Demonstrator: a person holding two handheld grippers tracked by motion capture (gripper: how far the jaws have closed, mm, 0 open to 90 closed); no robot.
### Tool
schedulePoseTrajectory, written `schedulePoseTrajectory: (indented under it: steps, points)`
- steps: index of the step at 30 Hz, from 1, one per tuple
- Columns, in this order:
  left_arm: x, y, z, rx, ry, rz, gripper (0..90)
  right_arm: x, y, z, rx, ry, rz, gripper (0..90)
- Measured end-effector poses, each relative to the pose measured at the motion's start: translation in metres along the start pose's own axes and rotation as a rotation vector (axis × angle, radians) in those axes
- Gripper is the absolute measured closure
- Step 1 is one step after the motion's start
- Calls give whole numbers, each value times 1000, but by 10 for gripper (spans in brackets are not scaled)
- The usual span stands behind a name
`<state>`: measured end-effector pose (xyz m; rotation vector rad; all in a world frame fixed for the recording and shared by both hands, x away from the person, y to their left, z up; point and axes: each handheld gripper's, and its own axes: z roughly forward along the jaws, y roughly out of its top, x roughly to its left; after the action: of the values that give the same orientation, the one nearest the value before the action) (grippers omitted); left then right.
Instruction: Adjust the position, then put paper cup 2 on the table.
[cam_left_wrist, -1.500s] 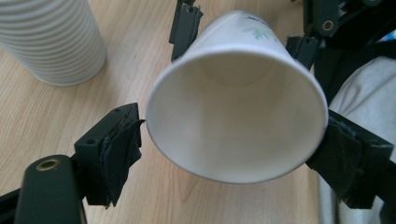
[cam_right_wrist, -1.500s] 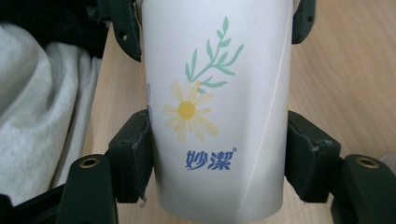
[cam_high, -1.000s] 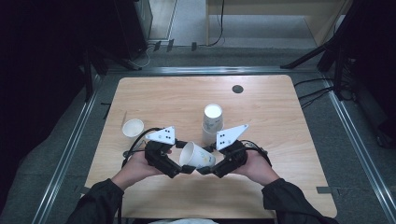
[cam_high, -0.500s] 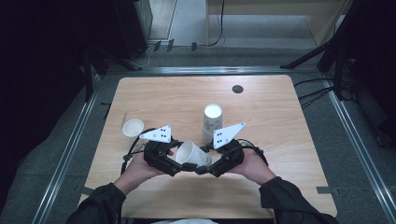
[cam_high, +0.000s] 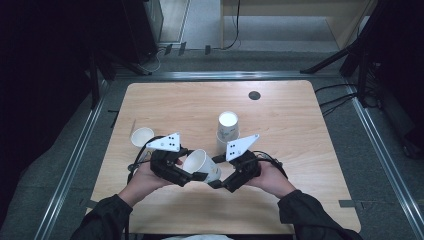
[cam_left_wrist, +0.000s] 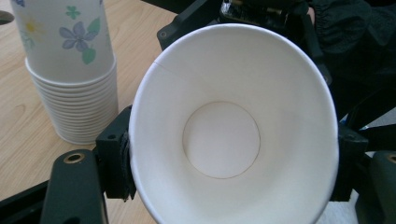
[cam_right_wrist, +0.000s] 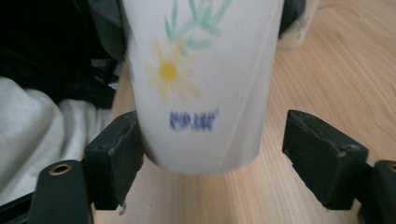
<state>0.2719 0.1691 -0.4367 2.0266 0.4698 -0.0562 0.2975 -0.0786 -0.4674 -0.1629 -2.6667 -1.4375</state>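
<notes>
A white paper cup (cam_high: 201, 162) with a flower print lies on its side in the air between both hands, low over the table's front. My left gripper (cam_high: 189, 175) has just been closing and is shut on the cup (cam_left_wrist: 224, 140) near its rim; both pads (cam_left_wrist: 114, 158) press the wall and the open mouth faces that camera. My right gripper (cam_high: 216, 183) has just been opening. In the right gripper view the cup's base (cam_right_wrist: 201, 84) stands between the jaws of the right gripper (cam_right_wrist: 219, 158): the left pad (cam_right_wrist: 116, 154) is against it, the right pad stands clear.
A tall stack of matching cups (cam_high: 227, 131) stands upright just beyond the hands, close to the left gripper (cam_left_wrist: 70, 70). A single cup (cam_high: 142, 136) sits at the table's left. The wooden table (cam_high: 300, 150) has a small black disc (cam_high: 254, 95) at the far side.
The left jaws have closed onto the cup's rim end and the right jaws have let go of its base. Both hands have hardly moved.
</notes>
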Motion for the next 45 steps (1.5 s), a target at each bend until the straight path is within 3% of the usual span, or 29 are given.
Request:
schedulePoseTrajectory:
  steps: [5, 13, 17, 23, 32, 45]
  points:
    - [4, -1, -3, 6, 9, -6, 243, 0, -5, 2, 18, -59, -1, 190]
    - [11, -1, -8, 8, 40, -14, 243, 0, -10, 3, 65, -108, -11, 191]
    - [16, -5, -9, 54, 83, 5, 243, -4, -14, -3, 89, -164, 4, 192]
    - [28, -12, -14, 99, 121, -12, 242, -12, -20, -20, 75, -247, 48, 202]
    - [38, -19, -20, 143, 167, -12, 241, -17, -24, -29, 68, -284, 70, 202]
    - [38, -24, -20, 189, 173, 12, 239, -25, -29, -47, 41, -341, 119, 202]
